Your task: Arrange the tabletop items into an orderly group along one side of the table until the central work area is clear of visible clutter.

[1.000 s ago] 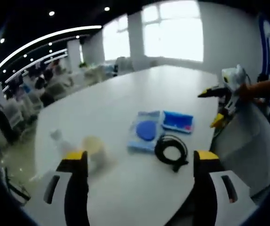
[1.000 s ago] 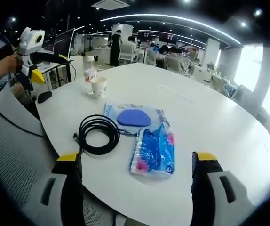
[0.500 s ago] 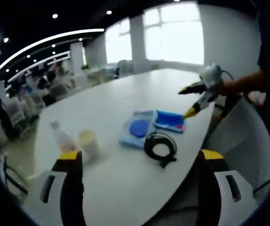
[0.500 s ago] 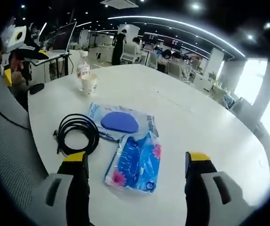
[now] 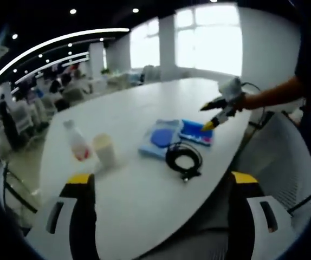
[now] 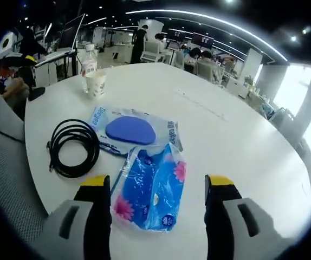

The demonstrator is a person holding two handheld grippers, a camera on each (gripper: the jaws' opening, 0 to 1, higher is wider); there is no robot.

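The right tool [image 6: 152, 187], jaws apart and empty, is hovering astride the tissue pack [image 6: 153, 189], whose long axis is running straight ahead beside the cable [image 6: 72, 148].

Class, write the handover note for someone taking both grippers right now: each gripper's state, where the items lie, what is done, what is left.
Left gripper: open, empty, held back from the table edge.
Right gripper: open, empty, jaws on either side of the blue tissue pack, not closed on it.
On the white table: tissue pack near the edge, clear bag with a blue pad just beyond it, coiled black cable beside them, paper cup and bottle together farther off.
Done: nothing grouped yet.
Left: move all five items to one side.
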